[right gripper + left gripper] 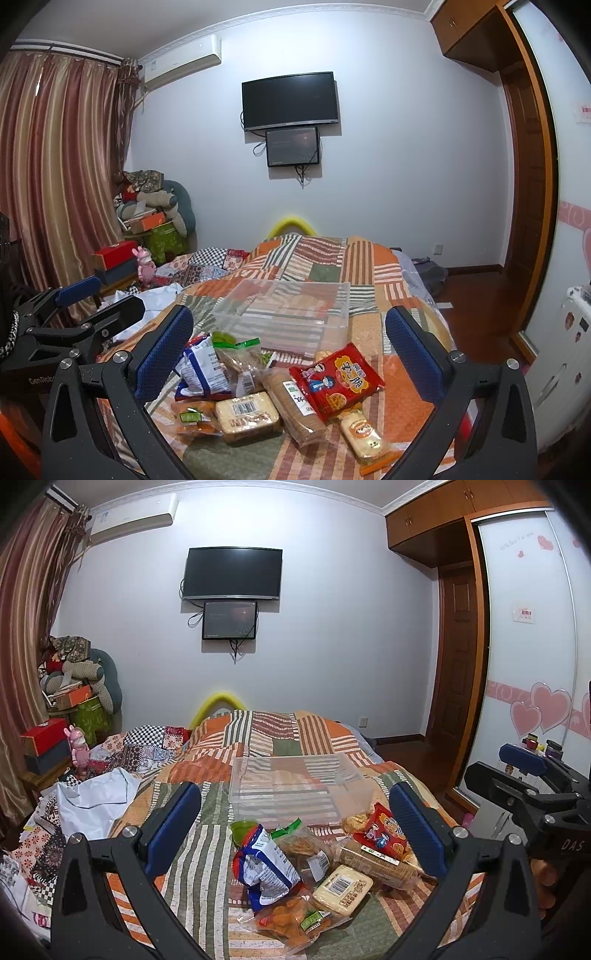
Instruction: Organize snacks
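Both tools, left tool (295, 827) and right tool (290, 345), stood wide open, holding nothing. The crinkly red foil snack packet (336, 380), probably light, slippery and crushable, lay on the patchwork bed (369, 328) at six o'clock from the clear plastic bin (288, 314); best pinched at its sealed edge.

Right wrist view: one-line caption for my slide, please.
Open right gripper hovers over packaged snacks on a patchwork quilt, clear bin empty behind them.

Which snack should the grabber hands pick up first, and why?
Probably the right gripper should lower onto the red packet. It lies on top of the pile, both grippers are open and holding nothing, and the clear bin behind looks empty.
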### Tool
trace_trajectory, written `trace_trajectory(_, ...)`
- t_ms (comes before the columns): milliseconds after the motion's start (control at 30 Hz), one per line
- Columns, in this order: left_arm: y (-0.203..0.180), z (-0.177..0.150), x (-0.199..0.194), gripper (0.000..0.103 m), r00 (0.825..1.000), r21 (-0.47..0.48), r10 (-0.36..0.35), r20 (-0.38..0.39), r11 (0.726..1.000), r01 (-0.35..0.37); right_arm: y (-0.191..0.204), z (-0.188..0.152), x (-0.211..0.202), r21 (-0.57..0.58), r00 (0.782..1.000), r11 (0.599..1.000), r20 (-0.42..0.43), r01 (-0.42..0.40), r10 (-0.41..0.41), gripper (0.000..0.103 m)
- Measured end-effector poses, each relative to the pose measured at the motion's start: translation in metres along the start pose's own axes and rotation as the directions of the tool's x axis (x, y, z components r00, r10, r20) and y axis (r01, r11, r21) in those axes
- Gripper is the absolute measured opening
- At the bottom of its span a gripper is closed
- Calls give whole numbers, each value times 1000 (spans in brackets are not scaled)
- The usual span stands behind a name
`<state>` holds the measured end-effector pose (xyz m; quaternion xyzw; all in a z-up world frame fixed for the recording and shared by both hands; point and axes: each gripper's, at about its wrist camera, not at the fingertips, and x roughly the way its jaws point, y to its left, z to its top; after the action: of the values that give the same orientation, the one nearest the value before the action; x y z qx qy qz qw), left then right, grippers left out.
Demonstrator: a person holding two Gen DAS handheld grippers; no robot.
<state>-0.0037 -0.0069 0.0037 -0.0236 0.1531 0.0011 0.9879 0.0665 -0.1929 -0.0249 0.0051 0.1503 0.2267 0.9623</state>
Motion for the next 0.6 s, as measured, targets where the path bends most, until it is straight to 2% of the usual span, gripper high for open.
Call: trace_trajectory(600, -1, -3, -1, 103, 1000, -1, -2, 11, 1000, 2, 2, -4, 3, 5, 1000, 1000, -4, -6, 6, 103)
